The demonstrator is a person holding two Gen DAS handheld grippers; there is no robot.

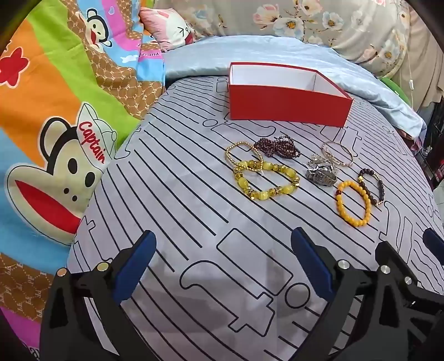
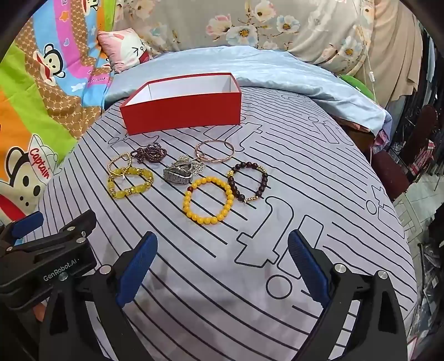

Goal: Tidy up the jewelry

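An open red box (image 1: 285, 107) with a white inside stands at the far side of the striped cloth; it also shows in the right wrist view (image 2: 181, 113). In front of it lie several pieces of jewelry: a pale yellow bead bracelet (image 1: 267, 180) (image 2: 129, 182), a thin gold bead bracelet (image 1: 242, 151), dark purple beads (image 1: 277, 147) (image 2: 151, 154), a silver watch (image 1: 322, 173) (image 2: 177, 175), a rose-gold bangle (image 1: 337, 152) (image 2: 217, 152), an orange bead bracelet (image 1: 353, 204) (image 2: 206, 202) and a dark brown bead bracelet (image 1: 371, 186) (image 2: 248, 182). My left gripper (image 1: 223, 266) and right gripper (image 2: 222, 266) are open and empty, well short of the jewelry.
The striped grey cloth (image 1: 194, 222) covers a bed. A cartoon monkey blanket (image 1: 55, 125) lies to the left, a light blue sheet (image 2: 263, 72) and floral pillows (image 2: 249, 25) behind the box. The bed's right edge drops to a cluttered floor (image 2: 424, 222).
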